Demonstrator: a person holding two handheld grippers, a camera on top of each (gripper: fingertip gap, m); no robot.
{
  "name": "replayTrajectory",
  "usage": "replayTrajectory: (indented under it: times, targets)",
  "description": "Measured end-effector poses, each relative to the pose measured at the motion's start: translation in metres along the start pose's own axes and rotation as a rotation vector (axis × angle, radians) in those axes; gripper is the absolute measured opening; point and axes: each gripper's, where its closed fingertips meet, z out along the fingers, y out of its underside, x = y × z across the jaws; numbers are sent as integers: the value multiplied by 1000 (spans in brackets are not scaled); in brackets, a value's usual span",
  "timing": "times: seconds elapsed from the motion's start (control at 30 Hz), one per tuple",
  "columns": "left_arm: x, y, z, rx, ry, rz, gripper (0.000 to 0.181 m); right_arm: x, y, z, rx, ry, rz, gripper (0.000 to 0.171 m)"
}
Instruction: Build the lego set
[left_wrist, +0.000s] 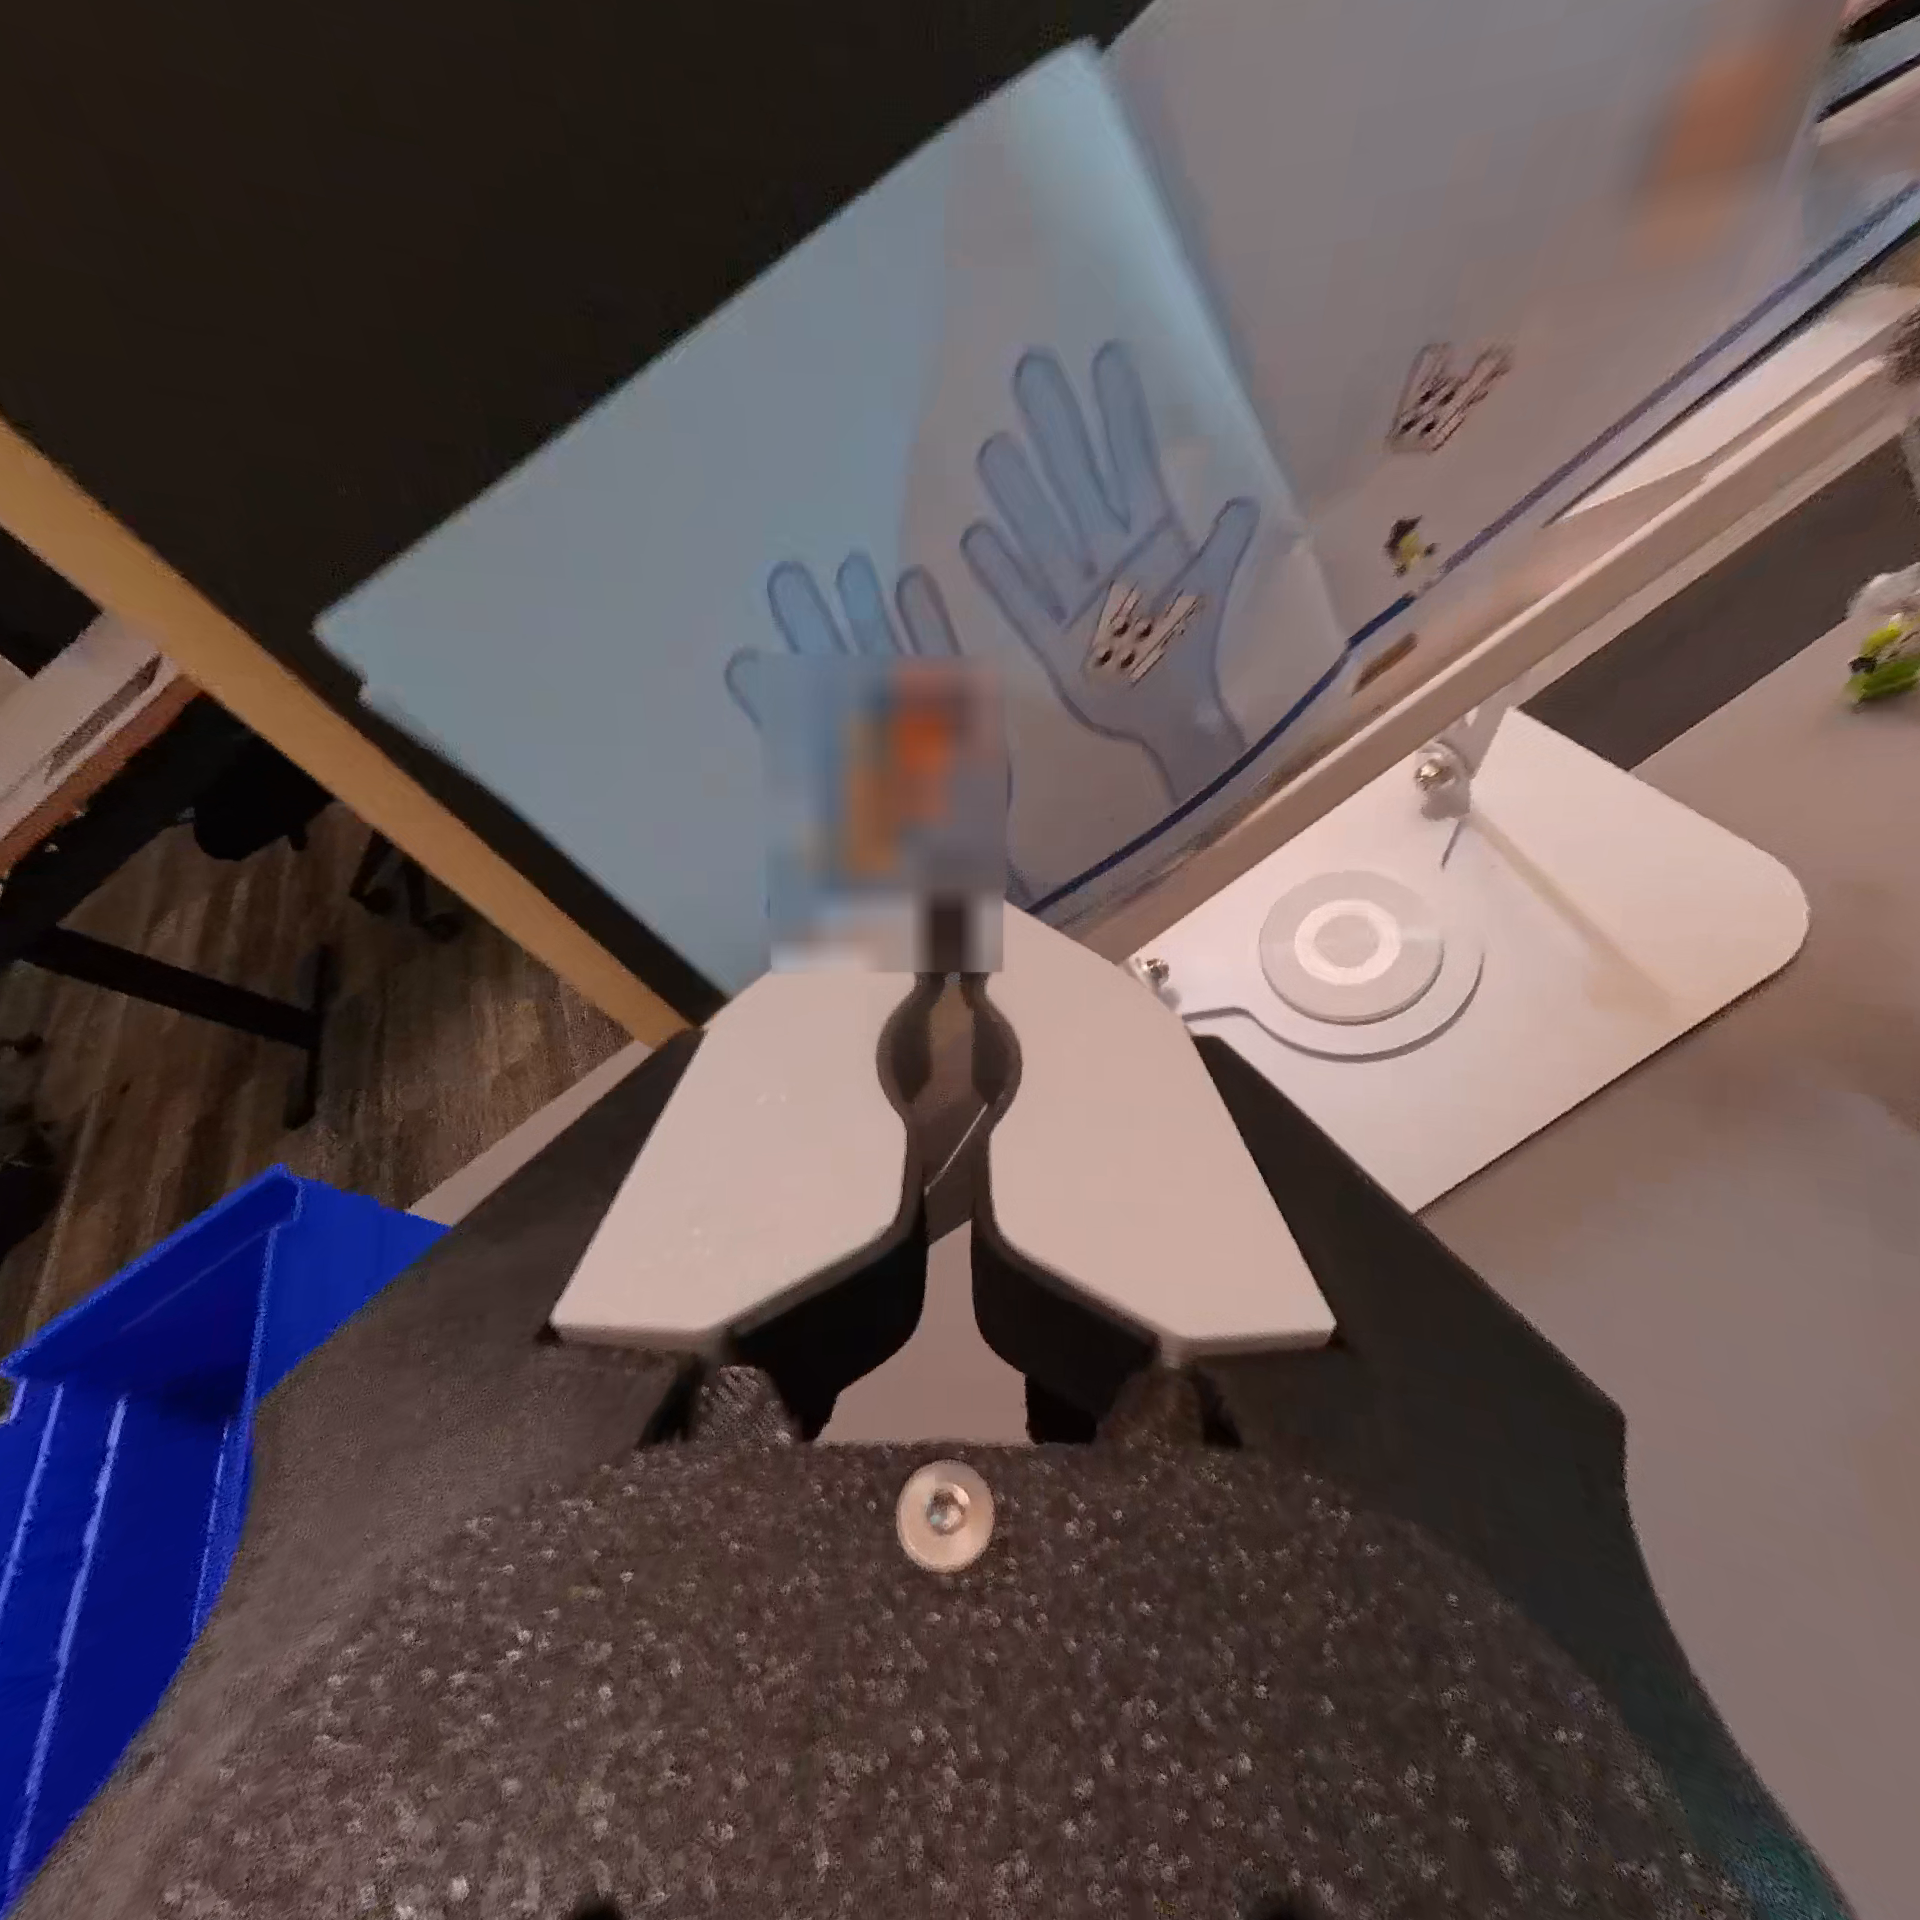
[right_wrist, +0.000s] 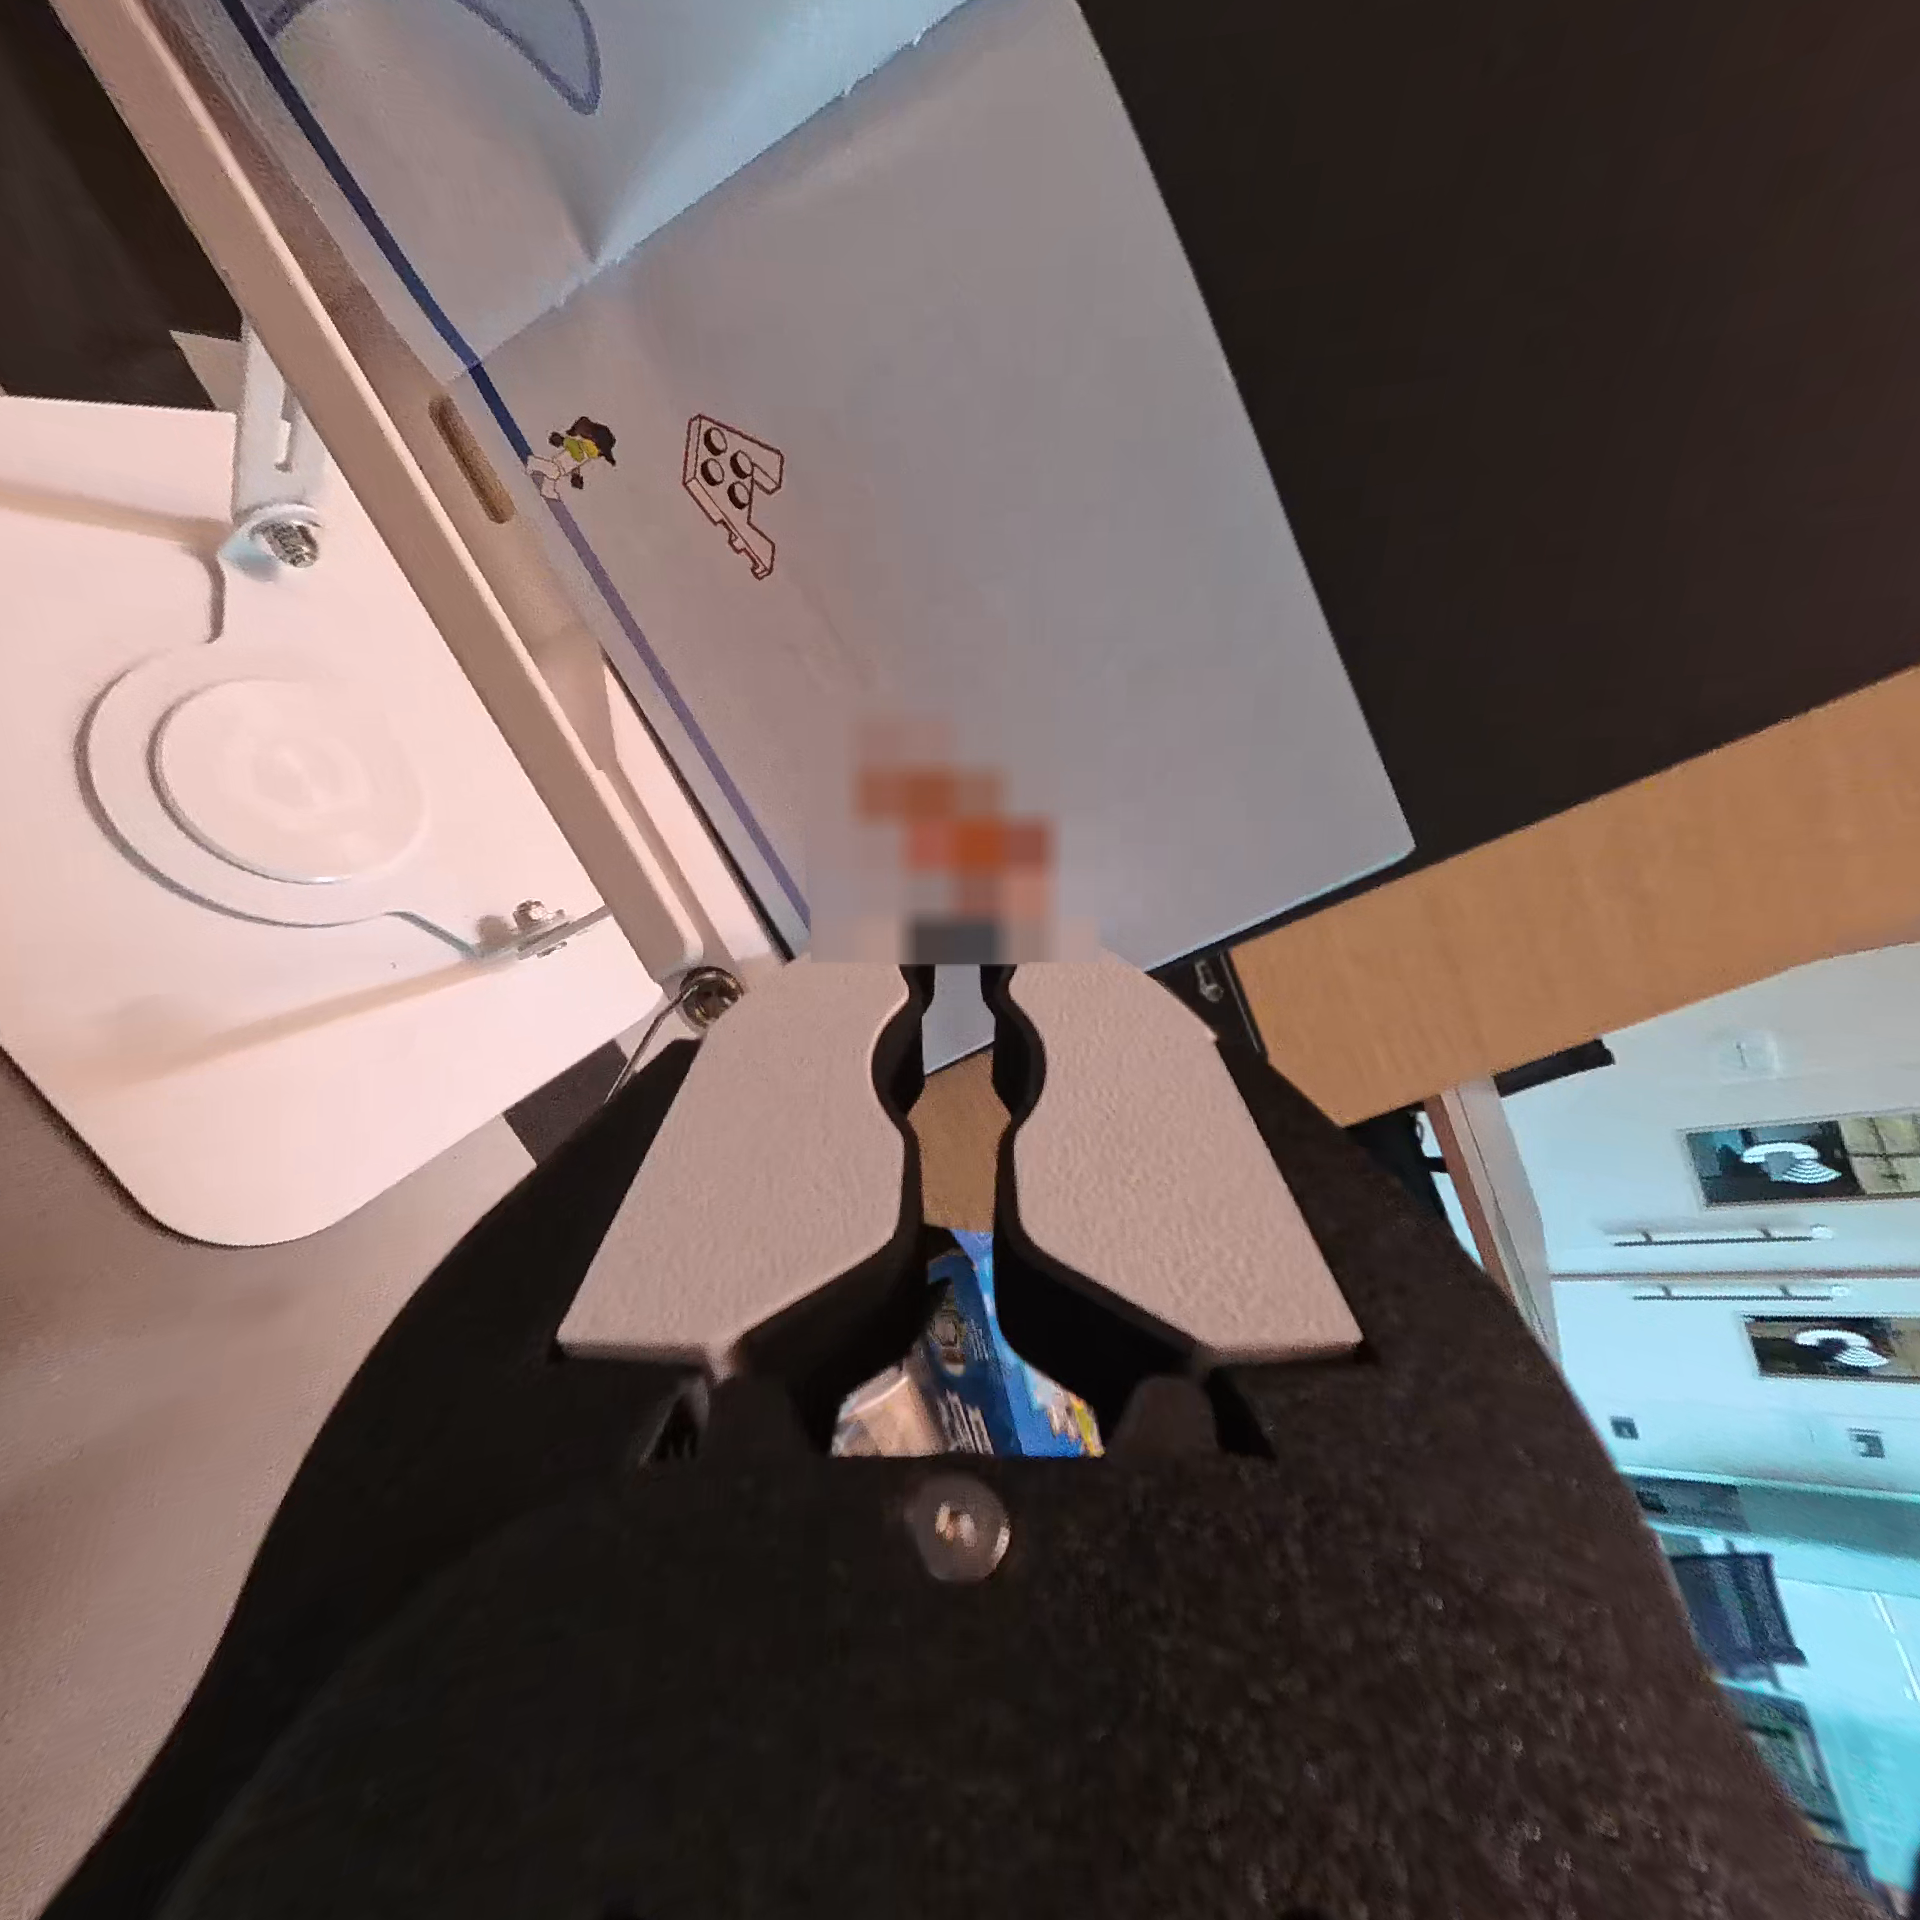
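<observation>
Instruction booklet pages (left_wrist: 790, 499), pale blue and printed with outlined hands and a studded wedge plate, are seen propped open on a white metal stand (left_wrist: 1621, 935) on the grey table (left_wrist: 1714, 1351). The left gripper (left_wrist: 948, 971) is held in front of the left page; its jaws are nearly together, and whether anything is pinched at the tips cannot be told, since a mosaic patch covers them. A blue plastic bin (left_wrist: 114, 1475) is seen at the lower left of that view, and a small clear bag of green pieces (left_wrist: 1886, 649) lies on the table at the far right. The right gripper (right_wrist: 961, 982) is pointed at the right page (right_wrist: 987, 520); a narrow gap is seen between its jaws, with the tips likewise hidden. No loose brick can be made out clearly in either gripper. A blue printed box (right_wrist: 987, 1392) is glimpsed below the right gripper.
</observation>
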Motion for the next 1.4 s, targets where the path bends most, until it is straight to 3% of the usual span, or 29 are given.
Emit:
replayTrajectory:
  times: [0.1, 0.27, 0.4, 0.63, 0.77, 0.83, 0.97, 1.07, 1.17, 1.27, 1.4]
  targets:
    - [5, -10, 3, -9, -7, 47, 2, 4, -2, 0, 7, -9, 16, 7]
    - [3, 7, 20, -89, -2, 48, 3, -2, 7, -7, -16, -16, 27, 8]
    - [8, 6, 12, -61, 24, 26, 4, -9, 17, -12, 1, -27, 64, 11]
    - [18, -25, -5, 27, 70, 5, 5, -17, 10, -24, 74, -107, 217, 13]
    - [32, -37, 7, 46, 145, -39, 5, -27, 10, -32, 102, -153, 323, 16]
    - [35, -34, 18, 7, 143, -35, 6, -39, 14, -37, 104, -192, 436, 16]
    - [28, -32, 30, -25, 23, 56, 3, -89, 10, -43, 145, -389, 855, 18]
    - [18, -37, 29, -54, -147, 218, 1, -119, 3, -36, 192, -556, 1179, 44]
    - [34, -48, 29, -33, -151, 297, 0, -121, -9, -36, 283, -661, 1384, 50]
    - [39, -51, 35, -37, -116, 261, 0, -113, -17, -42, 357, -627, 1377, 45]
    - [39, -53, 39, -38, -112, 239, 0, -108, -33, -58, 389, -537, 1213, 44]
